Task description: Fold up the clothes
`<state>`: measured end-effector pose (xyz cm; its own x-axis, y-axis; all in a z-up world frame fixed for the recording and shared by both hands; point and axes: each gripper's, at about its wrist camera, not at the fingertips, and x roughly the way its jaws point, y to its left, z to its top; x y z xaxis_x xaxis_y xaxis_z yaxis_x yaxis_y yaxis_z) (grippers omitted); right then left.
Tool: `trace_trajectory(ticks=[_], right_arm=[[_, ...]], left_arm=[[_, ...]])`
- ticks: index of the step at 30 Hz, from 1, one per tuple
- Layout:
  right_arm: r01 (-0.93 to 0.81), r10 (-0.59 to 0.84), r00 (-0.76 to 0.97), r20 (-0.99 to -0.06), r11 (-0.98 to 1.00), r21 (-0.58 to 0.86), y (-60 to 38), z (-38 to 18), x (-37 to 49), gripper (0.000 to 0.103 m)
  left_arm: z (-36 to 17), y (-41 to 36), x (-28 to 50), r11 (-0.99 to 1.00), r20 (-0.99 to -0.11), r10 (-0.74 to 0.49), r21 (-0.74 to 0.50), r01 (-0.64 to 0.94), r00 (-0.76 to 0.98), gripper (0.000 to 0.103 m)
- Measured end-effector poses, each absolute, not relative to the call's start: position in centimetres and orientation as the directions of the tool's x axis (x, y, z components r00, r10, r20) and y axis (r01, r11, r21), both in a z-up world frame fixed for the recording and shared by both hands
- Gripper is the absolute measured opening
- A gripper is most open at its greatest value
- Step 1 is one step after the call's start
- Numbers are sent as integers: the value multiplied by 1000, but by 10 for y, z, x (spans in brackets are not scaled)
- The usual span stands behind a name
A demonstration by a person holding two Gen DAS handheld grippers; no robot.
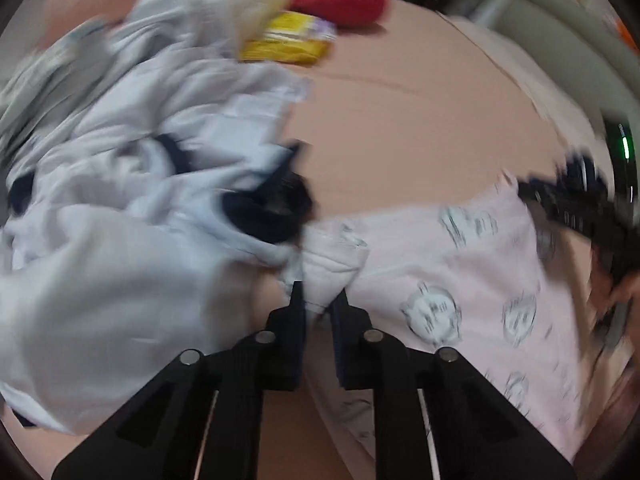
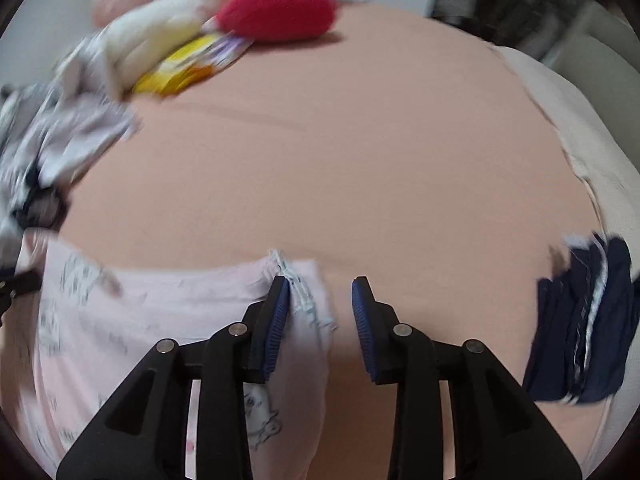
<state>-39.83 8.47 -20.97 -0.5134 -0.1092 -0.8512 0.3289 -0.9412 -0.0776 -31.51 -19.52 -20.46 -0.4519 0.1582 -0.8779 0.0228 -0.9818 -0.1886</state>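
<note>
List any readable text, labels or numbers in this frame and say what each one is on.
None can be read.
Yellow packet: printing is there, but motion blur makes it illegible.
Pink garment: grey cartoon prints; any lettering in them is too blurred to tell.
Navy garment: white stripes only, no text visible.

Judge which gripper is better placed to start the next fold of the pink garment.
Left, probably. The left gripper is already pinched on a corner of the pink garment and could carry it over. The right gripper is open, with the hem only beside its left finger, so it must close first.
</note>
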Motion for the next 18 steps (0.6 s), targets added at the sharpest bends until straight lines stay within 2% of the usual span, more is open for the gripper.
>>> trace_trajectory(ticks=[2,4,5,6,7,8,9,10,11,13,15,16,18], right_arm=[[274,-80,-537,-840,-958,-84,97,-209,-400,16],[219,-50,-558,-828,-972,-89,109,-209,-401,17],[235,-115,-522,-845,-972,-13,115,-210,-403,18],[264,-181,-494,-851,-963,52,118,-209,-402,19],[291,-247,-463,-851,-950,117,122,-207,-401,25],[319,-245,-447,-860,-942,102,118,-209,-400,30],[348,-240,-432,-869,-934,85,113,-210,-400,36],[376,-235,-416,-879,-924,68,108,-212,-399,59],[405,-228,-401,-887,-913,52,104,-213,-399,77],[445,-212,-351,-912,-895,37,96,-224,-402,74],[436,-283,-328,-901,-892,121,102,-222,-403,55],[431,-319,-318,-893,-888,164,106,-221,-403,41],[429,-361,-310,-879,-879,210,110,-217,-402,41]], left_arm=[[-203,-205,-314,-978,-876,158,-203,51,-456,14],[-202,-207,-313,-969,-873,199,-242,42,-444,14],[-201,-205,-313,-964,-872,224,-263,32,-435,17],[-199,-202,-313,-959,-869,250,-283,14,-426,27],[-196,-199,-313,-953,-864,279,-302,-11,-419,33],[-195,-194,-312,-951,-863,293,-307,-33,-412,44],[-194,-188,-311,-952,-864,296,-301,-54,-406,45],[-197,-182,-313,-956,-872,288,-285,-66,-396,45],[-201,-177,-314,-962,-880,271,-266,-67,-390,45],[-209,-170,-316,-970,-888,239,-235,-59,-393,41],[-207,-168,-317,-973,-884,227,-222,-60,-409,21],[-205,-168,-318,-974,-880,223,-218,-62,-419,19],[-205,-174,-319,-970,-878,238,-240,-48,-415,19]])
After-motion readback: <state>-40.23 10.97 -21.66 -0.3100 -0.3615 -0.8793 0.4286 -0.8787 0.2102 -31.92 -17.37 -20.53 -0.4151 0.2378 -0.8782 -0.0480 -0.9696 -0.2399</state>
